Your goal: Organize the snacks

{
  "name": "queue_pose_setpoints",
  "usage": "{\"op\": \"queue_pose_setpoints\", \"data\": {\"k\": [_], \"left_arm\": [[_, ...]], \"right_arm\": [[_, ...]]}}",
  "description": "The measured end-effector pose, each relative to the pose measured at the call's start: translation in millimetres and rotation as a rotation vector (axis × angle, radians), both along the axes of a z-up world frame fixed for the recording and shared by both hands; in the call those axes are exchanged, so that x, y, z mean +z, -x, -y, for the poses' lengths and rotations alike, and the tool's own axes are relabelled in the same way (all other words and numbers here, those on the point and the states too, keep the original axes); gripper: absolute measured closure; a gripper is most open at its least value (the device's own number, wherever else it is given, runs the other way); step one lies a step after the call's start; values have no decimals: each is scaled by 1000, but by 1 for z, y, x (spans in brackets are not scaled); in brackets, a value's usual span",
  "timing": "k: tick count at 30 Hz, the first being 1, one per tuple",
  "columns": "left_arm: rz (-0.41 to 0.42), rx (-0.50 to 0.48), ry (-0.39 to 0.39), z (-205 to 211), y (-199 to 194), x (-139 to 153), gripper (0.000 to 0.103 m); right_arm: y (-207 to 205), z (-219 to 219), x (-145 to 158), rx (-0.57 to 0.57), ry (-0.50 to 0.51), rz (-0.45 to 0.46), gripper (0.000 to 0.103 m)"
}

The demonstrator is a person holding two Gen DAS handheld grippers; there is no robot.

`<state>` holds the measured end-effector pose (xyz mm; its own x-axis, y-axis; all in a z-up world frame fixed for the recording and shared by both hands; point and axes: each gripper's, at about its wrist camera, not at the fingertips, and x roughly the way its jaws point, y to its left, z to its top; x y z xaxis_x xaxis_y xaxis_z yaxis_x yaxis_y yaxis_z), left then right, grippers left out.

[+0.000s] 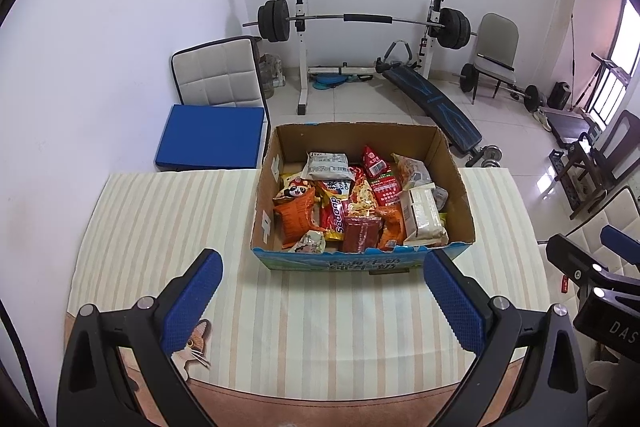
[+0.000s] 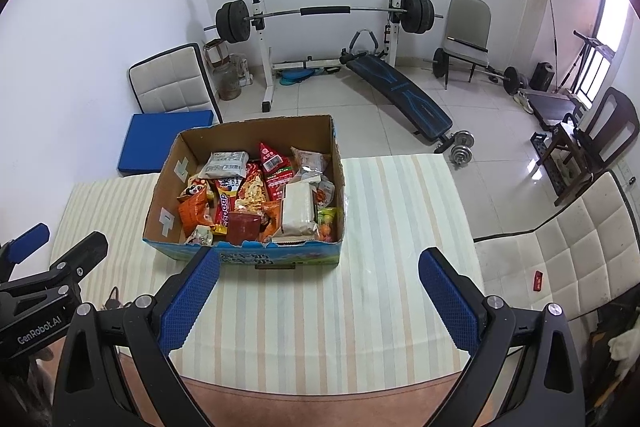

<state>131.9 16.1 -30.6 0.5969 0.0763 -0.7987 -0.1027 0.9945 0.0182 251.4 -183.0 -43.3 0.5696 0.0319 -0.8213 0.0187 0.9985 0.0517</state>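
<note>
Left gripper spread wide, blue pads well apart, nothing between them, hovering above bare striped tablecloth just short of the cardboard box. Right gripper likewise gaping and empty, low over the cloth at the near side of the box, its left finger tip overlapping the box's printed blue front panel in the right wrist view; touching or not, cannot tell.

Box sitting toward the far edge of the table, top open, walls upright, crammed with snack packets: an orange bag at the left, a red and yellow pack beside it, a dark red pack against the near wall, a pale wrapped block at the right, a grey pouch and a red sachet toward the back.

Open cloth left of the box, a narrower strip to its right, a broad free band between box and near table edge. Beyond the far edge: blue mat, padded chair, barbell rack, sit-up bench on tiled floor. White quilted seat close against the table's right side.
</note>
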Motion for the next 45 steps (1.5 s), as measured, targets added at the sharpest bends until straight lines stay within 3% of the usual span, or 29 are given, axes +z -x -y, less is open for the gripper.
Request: {"op": "queue_pose_setpoints", "data": {"k": [45], "left_arm": [[36,-19,3,-1,6,15,0]], "right_arm": [[5,-5,13,-3,11,28,1]]}}
